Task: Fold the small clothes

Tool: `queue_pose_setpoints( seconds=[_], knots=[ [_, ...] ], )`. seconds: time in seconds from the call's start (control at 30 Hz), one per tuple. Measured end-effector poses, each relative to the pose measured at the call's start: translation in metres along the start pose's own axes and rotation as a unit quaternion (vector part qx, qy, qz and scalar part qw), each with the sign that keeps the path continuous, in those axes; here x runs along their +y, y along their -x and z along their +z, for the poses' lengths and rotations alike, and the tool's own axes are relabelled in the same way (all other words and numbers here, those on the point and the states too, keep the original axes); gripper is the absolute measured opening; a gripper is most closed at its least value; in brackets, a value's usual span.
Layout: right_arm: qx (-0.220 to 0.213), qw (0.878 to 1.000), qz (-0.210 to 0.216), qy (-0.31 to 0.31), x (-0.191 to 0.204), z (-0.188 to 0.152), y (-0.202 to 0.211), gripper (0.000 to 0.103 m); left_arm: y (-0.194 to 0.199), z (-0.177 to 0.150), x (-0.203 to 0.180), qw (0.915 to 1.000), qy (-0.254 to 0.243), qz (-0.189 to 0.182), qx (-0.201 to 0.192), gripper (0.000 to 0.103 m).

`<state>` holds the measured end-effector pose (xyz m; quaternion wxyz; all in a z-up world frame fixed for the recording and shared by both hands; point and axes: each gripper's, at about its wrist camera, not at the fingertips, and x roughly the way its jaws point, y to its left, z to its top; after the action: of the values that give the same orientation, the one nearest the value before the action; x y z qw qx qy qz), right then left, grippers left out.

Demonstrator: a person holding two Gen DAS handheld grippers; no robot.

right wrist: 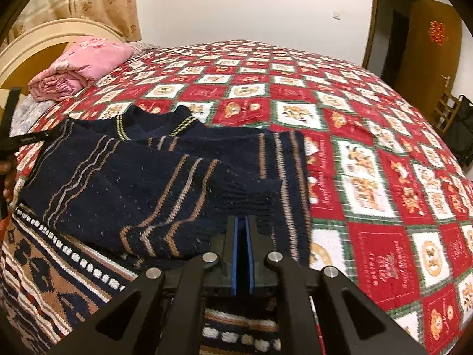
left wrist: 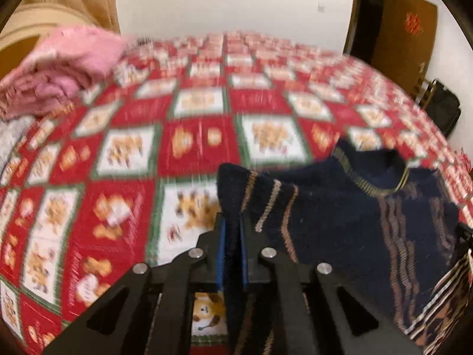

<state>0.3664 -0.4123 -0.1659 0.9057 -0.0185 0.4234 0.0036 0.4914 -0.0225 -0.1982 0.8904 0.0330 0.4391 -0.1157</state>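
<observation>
A dark navy knitted sweater (right wrist: 124, 177) with tan and grey wavy stripes lies on a bed covered by a red, white and green patchwork quilt (right wrist: 369, 153) printed with bears. The sweater sits near the foot-side edge of the bed, its striped collar (right wrist: 153, 124) pointing toward the far wall. Its lower hem, patterned in brown, white and navy, lies closest to the onlooker.

The left gripper (left wrist: 232, 239) has its blue-padded jaws clamped together on a fold of the sweater's sleeve (left wrist: 251, 189), which rises out of the jaws above the quilt. This view is blurred.

The right gripper (right wrist: 242, 236) has its jaws pressed nearly flat together at the cuff end of the other sleeve (right wrist: 251, 195), which lies folded across the sweater's body. The jaw tips touch the knit, but whether any fabric is pinched between them cannot be told.

Toward the head of the bed, a folded pink blanket (right wrist: 79, 65) rests near a cream curved headboard (right wrist: 35, 41). A beige patterned curtain (right wrist: 100, 3) hangs behind it. At the far right, a brown wooden door (right wrist: 434, 38) carries a red knot ornament (right wrist: 439, 32).
</observation>
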Motion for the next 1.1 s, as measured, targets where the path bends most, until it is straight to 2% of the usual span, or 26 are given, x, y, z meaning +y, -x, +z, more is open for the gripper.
queue_pose_setpoints(
  seconds=[0.07, 0.17, 0.23, 0.33, 0.4, 0.47, 0.53, 0.63, 0.7, 0.8, 0.9, 0.93, 1.0, 1.1],
  knots=[
    [0.012, 1.0, -0.004, 0.002, 0.002, 0.0, -0.011, 0.005, -0.01, -0.007, -0.005, 0.9999, -0.012, 0.006, 0.001, 0.01],
    [0.02, 1.0, 0.005, -0.009, 0.0, 0.003, -0.016, 0.005, -0.008, -0.005, -0.005, 0.9997, -0.013, 0.018, -0.004, 0.018],
    [0.023, 1.0, 0.009, -0.012, -0.001, 0.006, -0.014, 0.005, -0.009, -0.007, -0.002, 0.9998, -0.013, 0.015, -0.003, 0.019],
    [0.011, 1.0, 0.002, -0.027, -0.006, 0.008, -0.006, 0.006, -0.007, -0.01, 0.007, 0.9998, 0.004, 0.016, -0.008, 0.019],
    [0.029, 0.999, 0.012, -0.032, -0.008, 0.004, -0.009, 0.006, -0.006, -0.01, 0.011, 0.9998, 0.012, 0.015, -0.012, 0.02],
    [0.018, 1.0, -0.002, -0.014, -0.003, 0.0, -0.001, 0.006, 0.002, -0.012, 0.013, 0.9996, 0.019, 0.009, -0.019, 0.02],
    [0.009, 1.0, -0.001, -0.017, -0.003, -0.002, 0.007, 0.006, 0.024, -0.016, 0.017, 0.9984, 0.034, 0.002, -0.045, 0.023],
    [0.015, 1.0, 0.021, -0.013, 0.0, -0.004, 0.006, 0.006, 0.056, -0.028, 0.013, 0.9964, 0.045, -0.014, -0.071, 0.043],
    [0.022, 1.0, 0.006, 0.002, 0.004, -0.006, 0.0, 0.006, 0.069, -0.04, 0.003, 0.9965, 0.032, -0.006, -0.077, 0.059],
    [0.019, 1.0, 0.014, -0.018, 0.001, -0.006, -0.001, 0.006, 0.068, -0.053, -0.008, 0.9983, 0.01, -0.003, -0.057, 0.061],
    [0.007, 1.0, 0.02, -0.021, 0.005, -0.004, 0.005, 0.006, 0.044, -0.066, -0.018, 0.9986, -0.027, 0.044, -0.016, 0.062],
    [0.014, 1.0, 0.022, -0.016, 0.007, -0.005, 0.002, 0.006, 0.04, -0.069, -0.016, 0.9989, -0.023, 0.04, -0.01, 0.063],
    [0.049, 0.999, 0.01, 0.007, 0.013, -0.009, -0.013, 0.006, 0.039, -0.067, -0.006, 0.9995, 0.004, 0.031, -0.009, 0.077],
    [0.042, 0.999, 0.003, 0.03, 0.016, -0.011, -0.013, 0.006, 0.033, -0.067, 0.008, 0.9993, 0.035, 0.013, 0.001, 0.086]
  ],
)
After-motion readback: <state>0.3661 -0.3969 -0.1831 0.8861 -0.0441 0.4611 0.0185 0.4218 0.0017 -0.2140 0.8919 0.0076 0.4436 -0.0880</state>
